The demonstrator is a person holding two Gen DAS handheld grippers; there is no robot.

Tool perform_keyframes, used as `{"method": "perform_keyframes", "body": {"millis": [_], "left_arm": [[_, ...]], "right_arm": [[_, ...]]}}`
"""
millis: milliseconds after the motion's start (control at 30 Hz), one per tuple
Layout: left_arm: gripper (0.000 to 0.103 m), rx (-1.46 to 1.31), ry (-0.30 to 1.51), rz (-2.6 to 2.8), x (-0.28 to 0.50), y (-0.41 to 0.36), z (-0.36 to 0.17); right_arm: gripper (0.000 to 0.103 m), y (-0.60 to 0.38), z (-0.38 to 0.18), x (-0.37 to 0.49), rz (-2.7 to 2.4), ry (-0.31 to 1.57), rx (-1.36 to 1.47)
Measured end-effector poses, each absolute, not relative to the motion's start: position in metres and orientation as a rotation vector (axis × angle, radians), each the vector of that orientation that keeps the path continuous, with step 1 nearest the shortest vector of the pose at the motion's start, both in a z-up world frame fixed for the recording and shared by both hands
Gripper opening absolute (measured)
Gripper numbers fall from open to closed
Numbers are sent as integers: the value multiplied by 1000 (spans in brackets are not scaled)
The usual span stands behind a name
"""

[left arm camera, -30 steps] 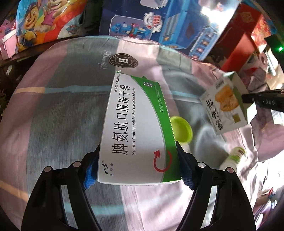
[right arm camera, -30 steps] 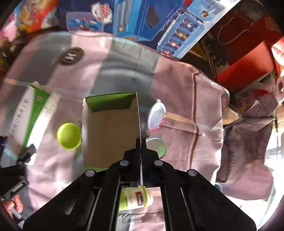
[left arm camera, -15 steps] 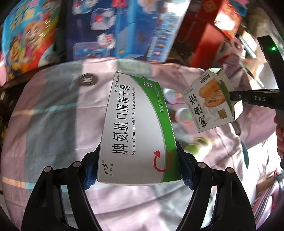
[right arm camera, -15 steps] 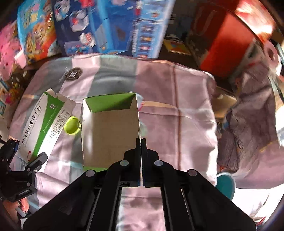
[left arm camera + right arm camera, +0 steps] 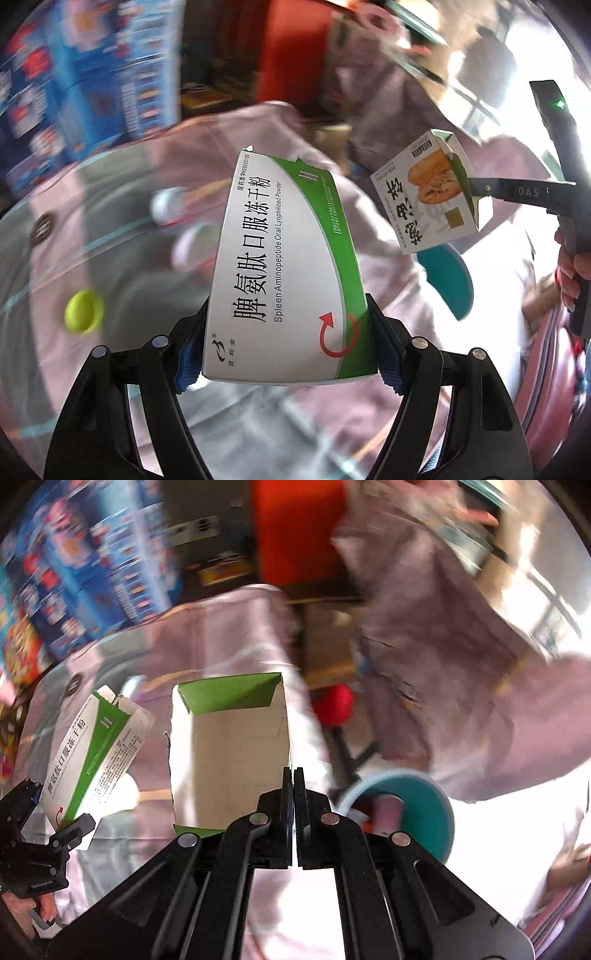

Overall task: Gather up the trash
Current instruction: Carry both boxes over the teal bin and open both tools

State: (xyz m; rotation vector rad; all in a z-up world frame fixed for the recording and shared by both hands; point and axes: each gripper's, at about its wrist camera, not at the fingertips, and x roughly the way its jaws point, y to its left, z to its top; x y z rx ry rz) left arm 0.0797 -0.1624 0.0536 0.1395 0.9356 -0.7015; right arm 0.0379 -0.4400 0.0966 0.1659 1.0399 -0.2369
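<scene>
1. Teal bin [image 5: 439, 823]: mouth open, right of the right gripper [image 5: 293, 775]; pink item inside.
2. Held snack box [image 5: 428, 195] hangs above the bin rim.
3. Medicine box [image 5: 284, 266] fills the left gripper [image 5: 288, 332].
4. Green cap [image 5: 83, 312] and blurred lids lie on the bed cloth [image 5: 122, 266], far left.

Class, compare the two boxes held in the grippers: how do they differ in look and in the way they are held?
The medicine box is white and green with black text; the snack box pictures a sandwich. The left gripper clamps the medicine box across its width; the right gripper pinches one wall of the snack box. Both are off the table.
</scene>
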Motion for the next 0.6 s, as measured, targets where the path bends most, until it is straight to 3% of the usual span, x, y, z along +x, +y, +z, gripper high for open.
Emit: {"method": "perform_keyframes", "body": {"millis": [600], "left_arm": [[76,423,1062,-1063,14,-401,1]], "right_arm": [[1,-612,48,-76,-513,1065,358]]}}
